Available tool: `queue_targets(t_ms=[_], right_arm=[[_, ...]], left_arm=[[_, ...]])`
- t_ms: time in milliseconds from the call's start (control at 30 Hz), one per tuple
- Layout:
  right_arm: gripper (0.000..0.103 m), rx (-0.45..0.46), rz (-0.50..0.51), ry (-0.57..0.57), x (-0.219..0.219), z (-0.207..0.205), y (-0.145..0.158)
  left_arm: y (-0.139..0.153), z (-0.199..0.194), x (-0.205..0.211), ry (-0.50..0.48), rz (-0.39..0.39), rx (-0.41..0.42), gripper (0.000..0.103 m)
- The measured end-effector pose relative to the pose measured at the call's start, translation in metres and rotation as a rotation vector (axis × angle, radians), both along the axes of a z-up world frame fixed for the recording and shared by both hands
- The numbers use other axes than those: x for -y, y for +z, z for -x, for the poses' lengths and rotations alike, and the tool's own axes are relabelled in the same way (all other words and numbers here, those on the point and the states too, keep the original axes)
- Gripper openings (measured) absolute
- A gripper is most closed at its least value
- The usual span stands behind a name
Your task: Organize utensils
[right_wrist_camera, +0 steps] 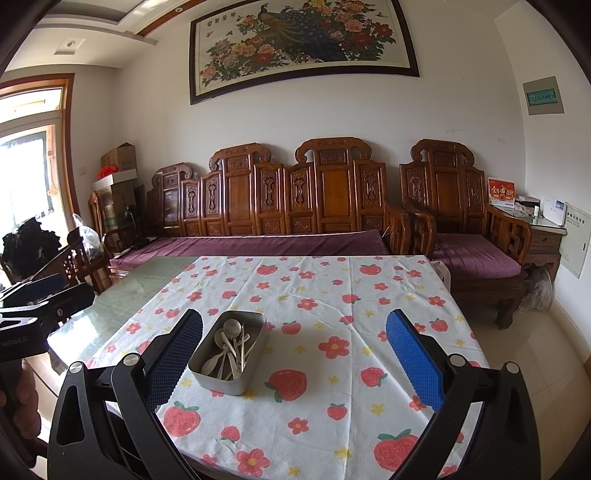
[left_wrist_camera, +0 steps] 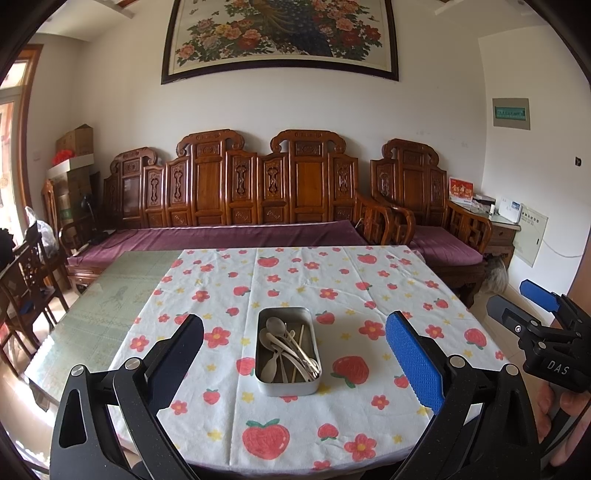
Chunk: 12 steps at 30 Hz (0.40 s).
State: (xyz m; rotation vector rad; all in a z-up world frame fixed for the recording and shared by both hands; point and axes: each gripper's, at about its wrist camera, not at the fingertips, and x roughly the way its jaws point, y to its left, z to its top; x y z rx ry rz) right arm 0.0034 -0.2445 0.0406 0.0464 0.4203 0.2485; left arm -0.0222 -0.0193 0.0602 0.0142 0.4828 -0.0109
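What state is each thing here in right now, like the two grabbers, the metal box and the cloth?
Left gripper: open, empty, held above the table.
Right gripper: open, empty, also held above the table.
Metal box: no lid on it, resting flat on the cloth.
Spoons and chopsticks: piled loosely inside the box.
Tablecloth: spread flat with fold creases, leaving one side of the table uncovered.

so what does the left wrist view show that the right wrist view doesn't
Only the left wrist view shows the right gripper, at its right edge, jaws open, with a hand below it.

Only the right wrist view shows the left gripper, at its left edge, plus a ceiling light.

Both show the metal tin of utensils on the strawberry-print tablecloth, the carved wooden sofa and the peacock painting. Neither gripper holds anything.
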Motion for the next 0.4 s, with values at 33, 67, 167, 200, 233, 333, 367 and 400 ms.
queue_targets(t_ms=[33, 67, 167, 200, 233, 333, 367, 400], right_arm=[[0.1, 0.0, 0.0, -0.001, 0.0006, -0.0004, 0.0005], [0.1, 0.0, -0.001, 0.0, 0.0008, -0.0004, 0.0006], [0.1, 0.0, -0.002, 0.002, -0.0008, 0.0005, 0.0], [0.1, 0.0, -0.002, 0.002, -0.0008, -0.0003, 0.0007], [0.1, 0.0, -0.001, 0.002, -0.0008, -0.0004, 0.0008], [0.1, 0.0, -0.002, 0.002, -0.0012, -0.0001, 0.0004], [0.1, 0.0, -0.002, 0.002, -0.0006, -0.0003, 0.0008], [0.1, 0.0, -0.002, 0.002, -0.0007, -0.0004, 0.0008]], left_arm=[[0.0, 0.0002, 0.0002, 0.0, 0.0, 0.001, 0.095], [-0.0005, 0.0003, -0.0003, 0.0, 0.0, 0.001, 0.095], [0.0009, 0.0003, 0.0006, 0.0, 0.0, -0.001, 0.095], [0.001, 0.0004, 0.0004, 0.0, 0.0, -0.001, 0.095], [0.0031, -0.0009, 0.001, 0.0, 0.0, -0.002, 0.095], [0.0045, -0.001, 0.0013, 0.0, 0.0, -0.002, 0.095], [0.0053, -0.0013, 0.0014, 0.001, 0.001, -0.002, 0.095], [0.0062, -0.0018, 0.0017, 0.003, 0.001, -0.001, 0.095]])
